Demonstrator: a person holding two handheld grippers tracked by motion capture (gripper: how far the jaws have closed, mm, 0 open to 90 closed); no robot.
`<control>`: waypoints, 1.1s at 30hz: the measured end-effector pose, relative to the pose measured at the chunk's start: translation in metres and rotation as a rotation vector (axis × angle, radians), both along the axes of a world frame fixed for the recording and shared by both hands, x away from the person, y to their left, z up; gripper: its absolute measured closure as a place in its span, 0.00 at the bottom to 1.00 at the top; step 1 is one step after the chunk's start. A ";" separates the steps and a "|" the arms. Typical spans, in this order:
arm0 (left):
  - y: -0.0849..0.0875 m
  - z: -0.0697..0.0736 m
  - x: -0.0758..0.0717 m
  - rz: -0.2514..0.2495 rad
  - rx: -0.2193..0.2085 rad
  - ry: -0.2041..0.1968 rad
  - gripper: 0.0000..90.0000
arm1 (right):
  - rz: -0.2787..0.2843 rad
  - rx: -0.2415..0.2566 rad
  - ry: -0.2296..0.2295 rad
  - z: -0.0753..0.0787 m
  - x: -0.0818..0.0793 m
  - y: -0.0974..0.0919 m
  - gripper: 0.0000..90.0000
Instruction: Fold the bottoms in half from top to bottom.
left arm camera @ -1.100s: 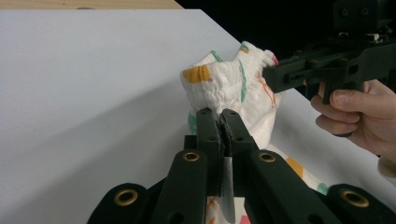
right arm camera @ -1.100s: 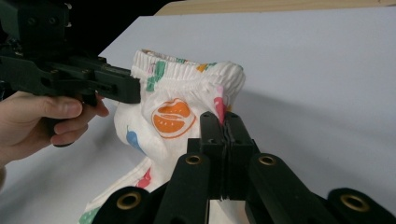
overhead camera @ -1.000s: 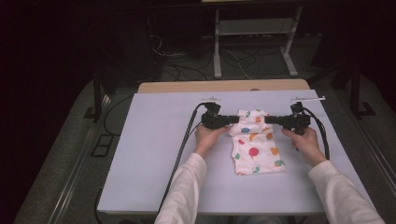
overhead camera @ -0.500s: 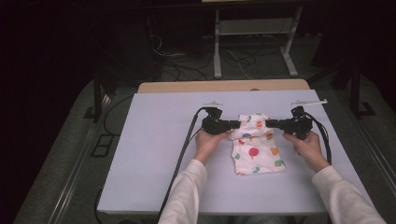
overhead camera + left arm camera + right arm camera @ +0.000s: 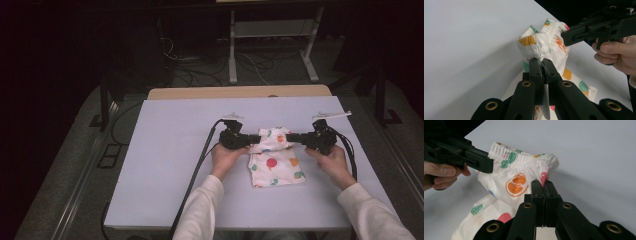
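Nearest the person, two white sleeves [image 5: 200, 210] reach onto the pale worktop [image 5: 165, 170]. Left hand-held gripper [image 5: 253, 141] is clamped tight on one end of the spotted shorts' [image 5: 275, 167] elastic waistband [image 5: 521, 157]; right hand-held gripper [image 5: 294, 138] pinches the other end. The waistband is bunched between them, legs lying flat on the worktop toward the person.

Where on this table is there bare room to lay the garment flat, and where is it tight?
The table is bare left of the left gripper out to its left edge, and along the far strip behind the patterned shorts. It is crowded at centre right, where both hands, the right gripper and the trailing cables sit.
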State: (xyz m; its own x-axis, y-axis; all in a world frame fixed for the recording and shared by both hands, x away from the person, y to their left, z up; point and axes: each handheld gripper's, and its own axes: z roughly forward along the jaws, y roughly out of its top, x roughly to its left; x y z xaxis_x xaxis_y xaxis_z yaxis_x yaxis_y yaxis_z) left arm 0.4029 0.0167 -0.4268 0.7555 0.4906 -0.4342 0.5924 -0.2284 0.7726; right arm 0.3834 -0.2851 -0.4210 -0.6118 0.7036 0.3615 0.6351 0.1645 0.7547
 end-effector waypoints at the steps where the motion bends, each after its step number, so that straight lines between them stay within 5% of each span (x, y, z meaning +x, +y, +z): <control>1: -0.001 0.000 -0.001 -0.004 0.002 0.000 0.97 | -0.001 0.000 0.000 -0.001 -0.001 -0.001 0.97; 17: -0.006 0.000 -0.013 -0.057 0.044 -0.035 0.96 | -0.013 -0.001 0.036 -0.015 -0.012 -0.003 0.97; 22: -0.004 -0.007 -0.015 -0.053 0.037 -0.020 0.96 | -0.027 0.038 0.069 -0.017 -0.013 -0.005 0.97; 29: -0.002 -0.013 -0.023 -0.074 0.014 -0.018 0.96 | -0.039 0.031 0.110 -0.018 -0.018 -0.002 0.96; 33: -0.006 -0.017 -0.027 -0.100 0.026 -0.025 0.96 | -0.067 0.069 0.167 -0.022 -0.021 -0.005 0.96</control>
State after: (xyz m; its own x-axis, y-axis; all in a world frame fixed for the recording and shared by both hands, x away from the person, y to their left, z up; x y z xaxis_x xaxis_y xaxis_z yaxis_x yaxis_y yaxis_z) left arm 0.3756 0.0106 -0.4433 0.8118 0.4232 -0.4023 0.5460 -0.3059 0.7799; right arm 0.3621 -0.2903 -0.4427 -0.4917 0.7110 0.5027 0.7604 0.0692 0.6458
